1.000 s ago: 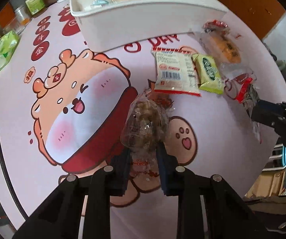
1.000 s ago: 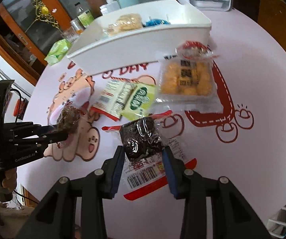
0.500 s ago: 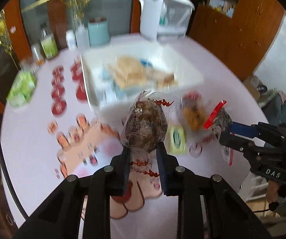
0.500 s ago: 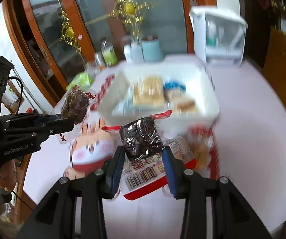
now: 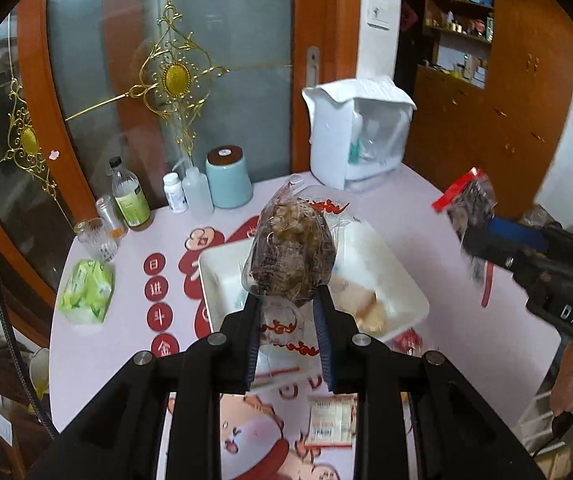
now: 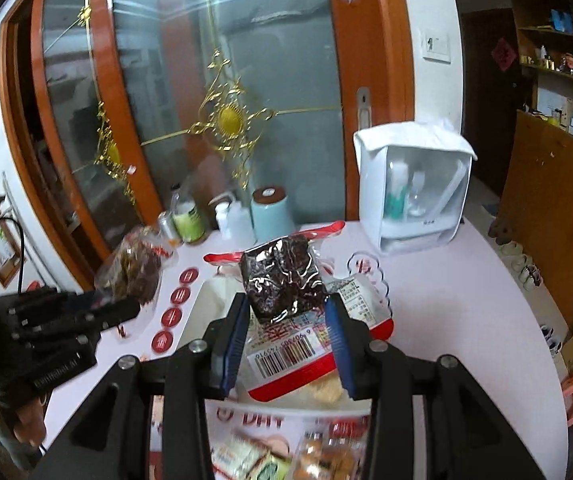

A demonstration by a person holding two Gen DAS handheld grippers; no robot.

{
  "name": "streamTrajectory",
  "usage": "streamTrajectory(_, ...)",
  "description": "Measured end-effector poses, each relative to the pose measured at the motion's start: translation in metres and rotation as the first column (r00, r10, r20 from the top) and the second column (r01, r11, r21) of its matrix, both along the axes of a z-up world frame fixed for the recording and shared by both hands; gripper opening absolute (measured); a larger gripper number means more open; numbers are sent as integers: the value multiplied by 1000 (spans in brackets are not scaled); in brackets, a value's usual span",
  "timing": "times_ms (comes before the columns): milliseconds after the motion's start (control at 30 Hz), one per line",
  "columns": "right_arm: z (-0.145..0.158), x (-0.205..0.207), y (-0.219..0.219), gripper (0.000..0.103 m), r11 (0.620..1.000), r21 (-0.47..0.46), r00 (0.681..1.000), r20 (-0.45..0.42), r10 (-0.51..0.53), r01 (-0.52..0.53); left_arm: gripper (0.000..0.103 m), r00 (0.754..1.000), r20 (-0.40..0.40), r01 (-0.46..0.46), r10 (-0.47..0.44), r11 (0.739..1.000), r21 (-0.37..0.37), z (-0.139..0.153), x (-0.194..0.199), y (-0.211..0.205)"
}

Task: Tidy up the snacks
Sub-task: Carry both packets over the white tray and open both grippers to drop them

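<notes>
Above the table (image 5: 426, 216), my left gripper (image 5: 286, 332) pinches a clear snack bag (image 5: 292, 256) over the bin (image 5: 410, 284), while my right gripper (image 6: 286, 340), to its right, clamps a barcoded snack packet (image 6: 282, 280) over the same bin. Behind the bin, along the table's far edge, stand a bottle (image 5: 128, 196), a canister (image 5: 228, 178) and, further right, a lidded box (image 5: 360, 136). A tissue pack (image 5: 86, 290) lies left of the bin; loose packets (image 6: 246, 456) lie in front.
</notes>
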State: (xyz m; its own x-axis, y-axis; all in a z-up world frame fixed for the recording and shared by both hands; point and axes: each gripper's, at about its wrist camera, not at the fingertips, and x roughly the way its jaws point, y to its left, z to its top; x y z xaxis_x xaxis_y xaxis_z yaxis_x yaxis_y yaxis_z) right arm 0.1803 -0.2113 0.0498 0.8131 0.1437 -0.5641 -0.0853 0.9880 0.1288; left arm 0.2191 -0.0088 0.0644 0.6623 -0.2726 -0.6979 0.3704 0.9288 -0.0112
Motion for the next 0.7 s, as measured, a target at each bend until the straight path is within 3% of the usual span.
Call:
streamTrajectory(267,-18,48,-6,40,999,39,998,-58,-11,13,23,997,-35,-67,67,998,3,-15,48,-16)
streamTrajectory(700,-96,94,-4,41,1000,29,963,-270,4,4,25,980,-140,-131,140,989,73,-84,92,-26)
